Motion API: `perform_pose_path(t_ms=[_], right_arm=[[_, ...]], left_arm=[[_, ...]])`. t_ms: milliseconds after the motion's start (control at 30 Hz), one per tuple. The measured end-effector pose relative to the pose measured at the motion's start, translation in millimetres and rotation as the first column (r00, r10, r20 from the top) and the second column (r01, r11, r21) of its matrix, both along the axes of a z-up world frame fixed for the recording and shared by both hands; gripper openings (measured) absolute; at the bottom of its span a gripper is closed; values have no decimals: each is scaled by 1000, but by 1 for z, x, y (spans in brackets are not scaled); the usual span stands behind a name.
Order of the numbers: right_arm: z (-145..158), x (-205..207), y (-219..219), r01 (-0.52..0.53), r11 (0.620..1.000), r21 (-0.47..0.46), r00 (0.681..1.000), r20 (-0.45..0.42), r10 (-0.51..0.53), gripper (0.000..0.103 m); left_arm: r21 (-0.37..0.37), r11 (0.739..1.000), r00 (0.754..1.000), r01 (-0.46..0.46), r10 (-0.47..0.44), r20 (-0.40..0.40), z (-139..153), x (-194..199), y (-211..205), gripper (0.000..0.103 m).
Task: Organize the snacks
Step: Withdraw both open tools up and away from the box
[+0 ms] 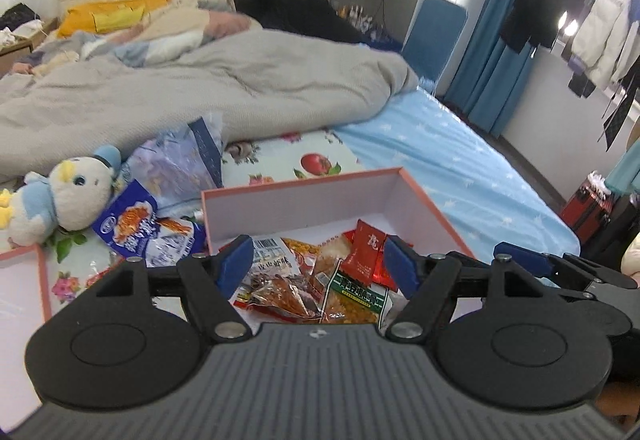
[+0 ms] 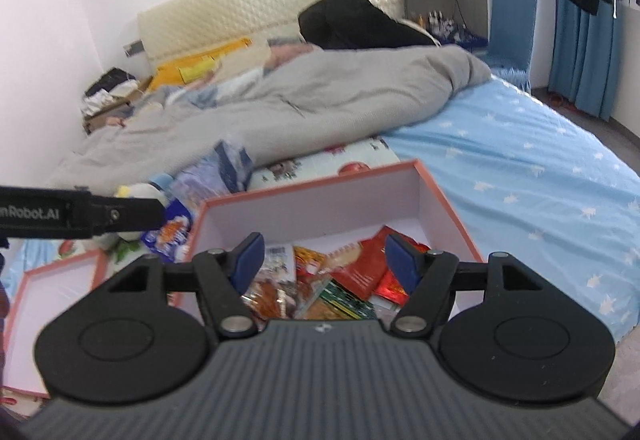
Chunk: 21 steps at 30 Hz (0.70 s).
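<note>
A pink-edged cardboard box (image 1: 304,196) lies open on the bed, holding several snack packs: a red sachet (image 1: 364,256), a green-and-white pack (image 1: 356,300) and a clear pack of reddish pieces (image 1: 280,296). My left gripper (image 1: 318,260) hovers above them, open, with nothing between its blue pads. My right gripper (image 2: 326,258) hangs open over the same box (image 2: 320,208), empty, above the red sachets (image 2: 368,268). A blue snack bag (image 1: 136,228) lies outside the box to its left. The right gripper's finger (image 1: 520,256) shows at the right edge of the left wrist view.
A plush bird (image 1: 60,196) and a crumpled clear plastic bag (image 1: 180,164) lie left of the box. The box lid (image 2: 52,292) rests at the near left. A grey quilt (image 1: 200,88) is heaped behind. Blue star-print sheet (image 2: 520,180) stretches to the right.
</note>
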State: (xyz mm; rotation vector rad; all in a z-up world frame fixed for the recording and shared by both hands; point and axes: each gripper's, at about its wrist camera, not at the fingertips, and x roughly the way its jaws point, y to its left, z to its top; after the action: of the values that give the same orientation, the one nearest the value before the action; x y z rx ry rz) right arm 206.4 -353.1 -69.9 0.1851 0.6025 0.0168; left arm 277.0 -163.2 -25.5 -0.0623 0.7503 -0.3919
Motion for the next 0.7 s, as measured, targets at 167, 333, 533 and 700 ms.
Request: perform_pose_path(t_ms=[167, 333, 533, 700], right_arm=[[19, -17, 17, -16, 1000, -9, 998, 53, 16, 69], [30, -34, 33, -26, 1000, -2, 995, 95, 26, 69], [33, -54, 58, -55, 998, -5, 993, 108, 56, 69], [29, -67, 79, -97, 995, -7, 989, 107, 98, 69]], left_arm=[[-25, 1000, 999, -15, 16, 42, 18, -28, 22, 76], [-39, 999, 996, -24, 27, 82, 30, -57, 47, 76], [-58, 997, 993, -54, 60, 97, 32, -87, 80, 76], [-77, 994, 992, -79, 86, 93, 27, -111, 105, 76]])
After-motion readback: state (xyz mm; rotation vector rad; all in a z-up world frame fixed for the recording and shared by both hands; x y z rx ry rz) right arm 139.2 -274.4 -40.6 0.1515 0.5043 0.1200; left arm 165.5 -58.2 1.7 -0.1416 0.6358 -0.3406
